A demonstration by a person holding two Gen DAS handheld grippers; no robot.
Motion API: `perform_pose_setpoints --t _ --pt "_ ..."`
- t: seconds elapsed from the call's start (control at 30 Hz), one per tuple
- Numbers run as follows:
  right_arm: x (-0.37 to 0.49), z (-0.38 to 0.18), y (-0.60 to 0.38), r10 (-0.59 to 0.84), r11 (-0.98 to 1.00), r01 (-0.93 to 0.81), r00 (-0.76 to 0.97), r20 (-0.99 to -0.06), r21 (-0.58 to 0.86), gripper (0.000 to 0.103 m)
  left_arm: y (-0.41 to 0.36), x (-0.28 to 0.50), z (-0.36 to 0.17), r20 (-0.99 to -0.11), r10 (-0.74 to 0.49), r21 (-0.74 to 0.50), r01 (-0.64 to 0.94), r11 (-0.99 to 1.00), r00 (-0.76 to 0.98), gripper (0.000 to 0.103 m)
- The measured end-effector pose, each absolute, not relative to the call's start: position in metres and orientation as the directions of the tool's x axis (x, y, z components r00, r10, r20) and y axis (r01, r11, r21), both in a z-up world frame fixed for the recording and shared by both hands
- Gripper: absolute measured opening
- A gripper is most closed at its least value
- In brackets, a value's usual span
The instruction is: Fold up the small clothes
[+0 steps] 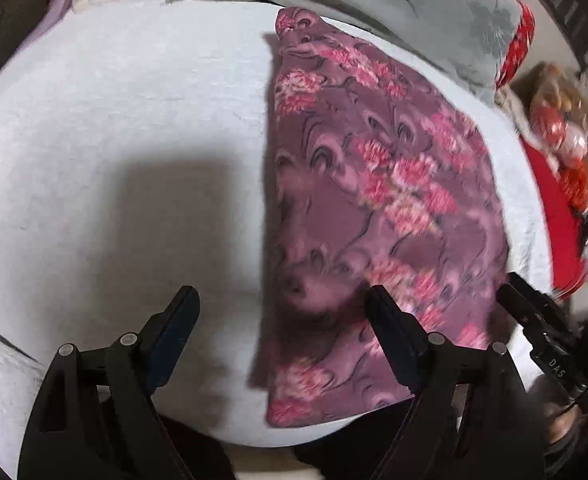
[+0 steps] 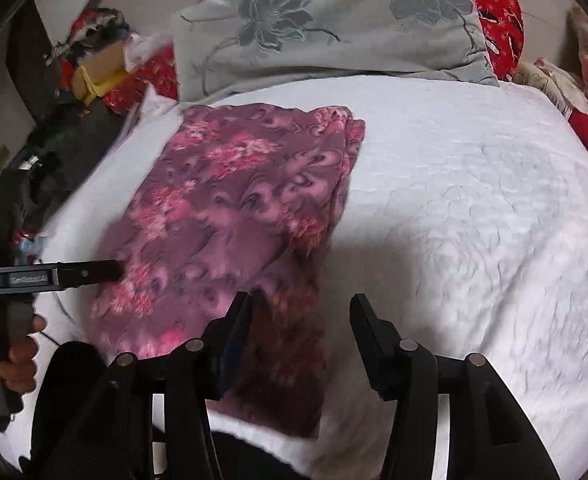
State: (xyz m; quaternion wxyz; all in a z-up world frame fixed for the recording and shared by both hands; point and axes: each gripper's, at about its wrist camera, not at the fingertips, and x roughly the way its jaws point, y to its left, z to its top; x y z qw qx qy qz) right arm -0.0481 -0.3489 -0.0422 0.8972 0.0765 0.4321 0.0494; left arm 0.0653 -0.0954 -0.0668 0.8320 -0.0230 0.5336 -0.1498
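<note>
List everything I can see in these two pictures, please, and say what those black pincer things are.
Folded cloth: one, purple with pink flowers, lying flat on the white cover.
White cover: one, white, spread under the cloth.
Pillow: one, grey with a darker flower pattern, at the far edge of the cover.
Red patterned fabric: red with white marks, behind the pillow; count unclear.
Cardboard box: one, brown, far left among clutter too blurred to name.
Left claw: one, black, open, one finger over the cover and one over the cloth's near part.
Right claw: one, black, open, nothing between its fingers, above the cloth's near corner.
Hand: one, at the left edge, holding the left claw's handle.
</note>
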Motion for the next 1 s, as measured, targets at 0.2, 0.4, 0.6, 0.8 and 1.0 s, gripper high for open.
perform_pose_setpoints --t 0.2,0.4,0.6,0.8,1.0 --pt "-0.052 -0.051 -0.349 0.092 0.989 0.038 0.594 -0.799 0.141 0.056 -0.099 0.058 -0.081 -0.893 -0.244 -0.169 0.222 0.96 0.377 0.086" --pt "-0.049 -0.048 -0.344 0.056 0.993 0.052 0.569 -0.821 0.104 0.06 -0.099 0.057 -0.078 -0.891 -0.252 -0.177 0.223 0.959 0.377 0.086" --pt "-0.027 -0.028 -0.351 0.108 0.982 0.06 0.606 -0.788 0.181 0.06 -0.09 0.064 -0.066 -0.875 -0.303 -0.235 0.215 0.948 0.378 0.086" --pt "0.042 -0.01 -0.376 0.178 0.936 0.117 0.657 -0.733 0.332 0.061 -0.085 0.11 -0.036 -0.843 -0.338 -0.281 0.193 0.94 0.419 0.086" --pt "0.111 -0.021 -0.381 0.163 0.928 0.159 0.642 -0.749 0.338 0.007 -0.096 0.165 -0.026 -0.848 -0.325 -0.278 0.169 0.945 0.42 0.086"
